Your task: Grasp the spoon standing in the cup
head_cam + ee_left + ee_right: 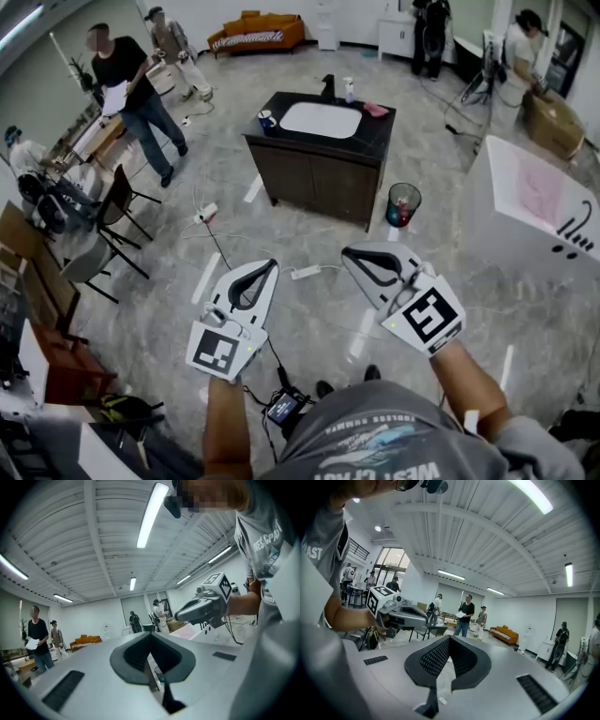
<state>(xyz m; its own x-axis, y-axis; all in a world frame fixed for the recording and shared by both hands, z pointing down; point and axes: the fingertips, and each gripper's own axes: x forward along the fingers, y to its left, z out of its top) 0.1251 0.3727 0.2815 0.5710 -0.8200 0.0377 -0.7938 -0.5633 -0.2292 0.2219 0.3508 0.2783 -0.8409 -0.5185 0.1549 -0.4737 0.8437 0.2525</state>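
A small blue cup stands on the left corner of a dark sink cabinet, far across the floor; a spoon in it is too small to make out. My left gripper and right gripper are held in the air in front of me, well short of the cabinet. Each has its jaws closed tip to tip, with nothing between them. In the left gripper view the left gripper is shut, and the right gripper shows beside it. The right gripper view shows the right gripper shut too.
On the cabinet are a black faucet, a spray bottle and a pink cloth. A mesh bin stands to its right. A white table is at the right, black chairs at the left, and a power strip with cables on the floor. Several people stand around.
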